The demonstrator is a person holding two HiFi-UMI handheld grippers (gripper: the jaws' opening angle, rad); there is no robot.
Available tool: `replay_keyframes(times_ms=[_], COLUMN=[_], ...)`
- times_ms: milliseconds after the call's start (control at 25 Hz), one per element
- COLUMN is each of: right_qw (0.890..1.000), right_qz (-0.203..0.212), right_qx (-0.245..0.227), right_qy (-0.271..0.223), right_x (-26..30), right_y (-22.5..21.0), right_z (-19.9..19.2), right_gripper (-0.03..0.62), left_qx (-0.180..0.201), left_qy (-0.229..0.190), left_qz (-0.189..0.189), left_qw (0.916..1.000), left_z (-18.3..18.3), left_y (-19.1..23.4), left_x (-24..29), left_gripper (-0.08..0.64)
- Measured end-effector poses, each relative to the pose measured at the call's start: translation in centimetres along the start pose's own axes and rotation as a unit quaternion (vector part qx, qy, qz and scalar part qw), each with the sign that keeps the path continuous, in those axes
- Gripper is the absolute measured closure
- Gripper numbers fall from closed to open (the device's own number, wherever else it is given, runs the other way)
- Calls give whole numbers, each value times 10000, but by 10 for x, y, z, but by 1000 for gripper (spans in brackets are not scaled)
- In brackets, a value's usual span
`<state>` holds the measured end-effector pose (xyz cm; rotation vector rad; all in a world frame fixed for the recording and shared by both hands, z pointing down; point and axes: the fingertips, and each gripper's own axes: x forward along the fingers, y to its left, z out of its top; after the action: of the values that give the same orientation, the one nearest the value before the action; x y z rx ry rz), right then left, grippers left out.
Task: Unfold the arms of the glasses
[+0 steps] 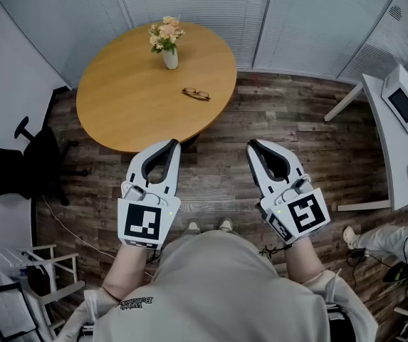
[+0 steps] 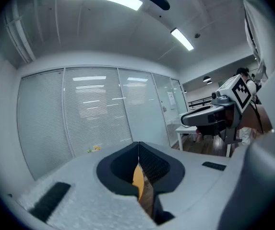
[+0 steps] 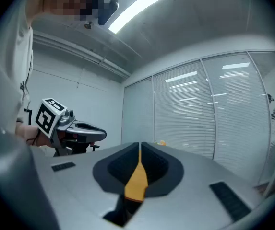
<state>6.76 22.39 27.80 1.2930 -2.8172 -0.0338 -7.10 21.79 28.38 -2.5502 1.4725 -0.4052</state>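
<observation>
A pair of dark-framed glasses [image 1: 196, 94] lies on the round wooden table [image 1: 132, 112], right of centre, arms folded as far as I can tell. My left gripper [image 1: 174, 143] is held in front of the person's body, short of the table's near edge, jaws shut and empty. My right gripper [image 1: 252, 144] hovers beside it over the floor, also shut with nothing held. In the left gripper view the closed jaws [image 2: 138, 143] point at the blinds and the right gripper [image 2: 214, 111] shows at right. The right gripper view shows its tips [image 3: 140, 144] together.
A white vase of flowers [image 1: 167, 43] stands at the table's far side. A black office chair [image 1: 25, 164] sits at left, a white desk [image 1: 403, 137] with a device at right. Wood-plank floor [image 1: 275, 112] lies between. Glass walls with blinds surround the room.
</observation>
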Motion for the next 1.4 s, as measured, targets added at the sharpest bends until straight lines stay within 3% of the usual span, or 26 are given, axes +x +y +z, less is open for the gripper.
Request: replay_keyframes(times_ms=[280, 1400], right_qw=[9997, 9991], right_qz=[29, 293], right_qx=[162, 297], right_qy=[-180, -51], right_x=[0, -40], right_y=[-13, -59], right_z=[2, -27], right_gripper=[555, 554], left_qx=[-14, -82], left_qy=[-20, 378], left_qz=[55, 418], left_qw=[10000, 9984], left_z=[1, -1], left_y=[-3, -61], left_x=[10, 27], left_gripper=[537, 537])
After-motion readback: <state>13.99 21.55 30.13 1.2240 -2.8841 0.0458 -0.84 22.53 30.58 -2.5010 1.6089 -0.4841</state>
